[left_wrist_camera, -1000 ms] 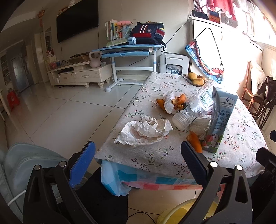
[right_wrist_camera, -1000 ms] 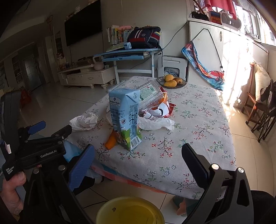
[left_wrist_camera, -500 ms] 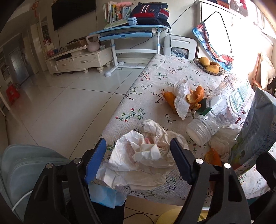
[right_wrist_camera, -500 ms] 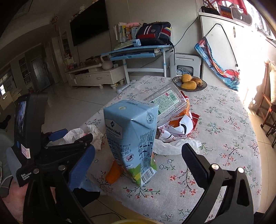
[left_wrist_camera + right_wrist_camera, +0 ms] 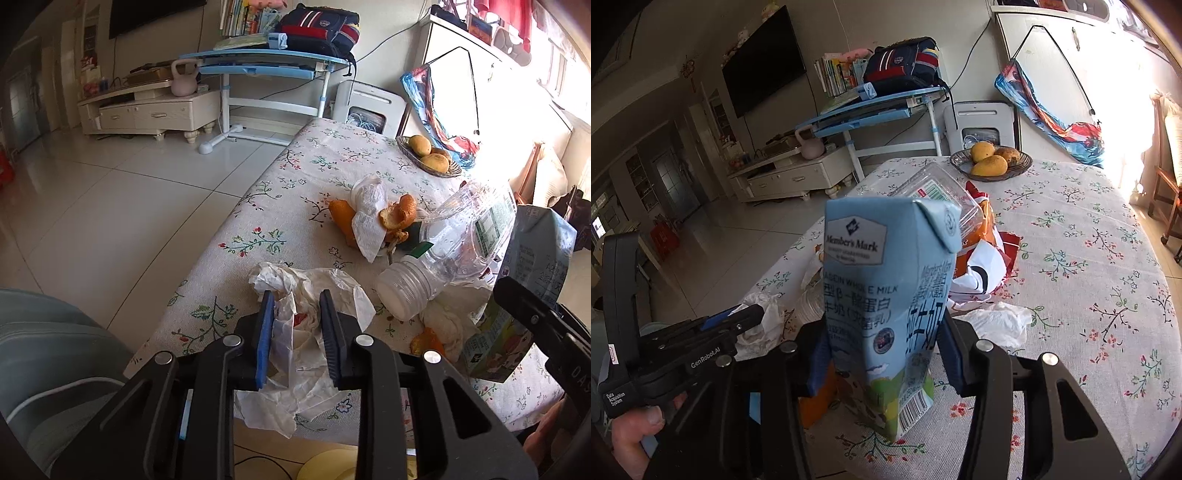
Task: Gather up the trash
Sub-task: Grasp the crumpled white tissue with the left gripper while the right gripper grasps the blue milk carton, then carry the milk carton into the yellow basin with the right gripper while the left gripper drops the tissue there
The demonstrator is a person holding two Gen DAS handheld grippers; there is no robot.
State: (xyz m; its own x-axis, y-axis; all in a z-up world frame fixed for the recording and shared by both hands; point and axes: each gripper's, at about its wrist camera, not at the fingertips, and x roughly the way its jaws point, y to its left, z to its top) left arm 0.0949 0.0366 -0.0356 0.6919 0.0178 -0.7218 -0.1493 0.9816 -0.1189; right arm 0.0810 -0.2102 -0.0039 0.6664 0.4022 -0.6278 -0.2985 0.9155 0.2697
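Crumpled white tissue (image 5: 306,332) at the tabletop's near edge sits between the closing left gripper (image 5: 297,314) jaws; right gripper (image 5: 882,343) jaws closing around the upright pale-blue milk carton (image 5: 886,295).

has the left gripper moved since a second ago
Yes. The left gripper has come forward and down to the table edge; its closing jaws now straddle the crumpled tissue, which earlier lay well ahead.

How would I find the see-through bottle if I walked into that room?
Go to the flowery table. The plastic bottle lies on its side between the orange peels and the blue milk carton. It's the only clear thing, with a white cap.
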